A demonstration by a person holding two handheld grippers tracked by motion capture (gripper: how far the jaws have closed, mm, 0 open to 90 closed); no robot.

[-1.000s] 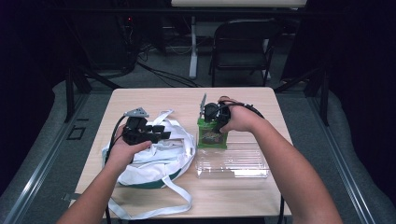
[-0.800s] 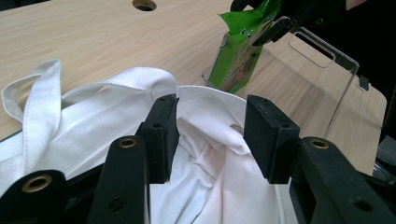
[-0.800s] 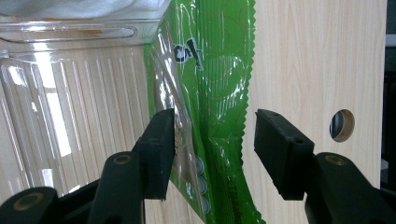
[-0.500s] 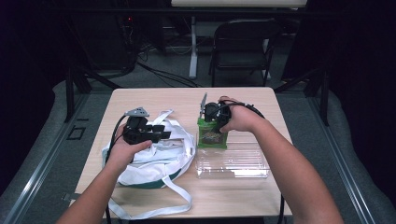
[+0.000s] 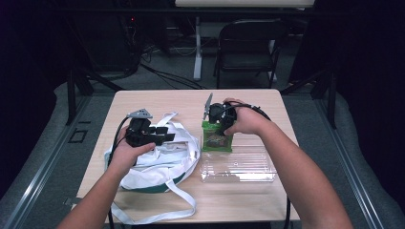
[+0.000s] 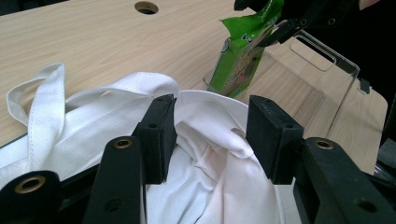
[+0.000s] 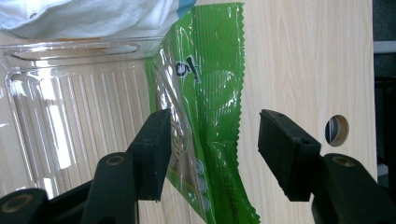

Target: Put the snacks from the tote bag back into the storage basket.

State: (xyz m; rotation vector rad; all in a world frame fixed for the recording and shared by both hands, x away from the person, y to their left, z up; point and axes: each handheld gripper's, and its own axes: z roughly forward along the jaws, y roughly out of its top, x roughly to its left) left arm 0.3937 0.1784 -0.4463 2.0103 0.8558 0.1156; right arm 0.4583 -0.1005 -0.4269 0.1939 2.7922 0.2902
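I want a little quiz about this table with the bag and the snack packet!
1. True or false: the right gripper is clamped shut on the green crinkly snack packet.
2. What lies under the left gripper? A) white cloth tote bag B) a red box C) a book
3. Fill in: the snack packet stands at the end of the clear ribbed plastic ____.

Key: 1 false, its jaws are open around the packet. 2 A. 3 tray.
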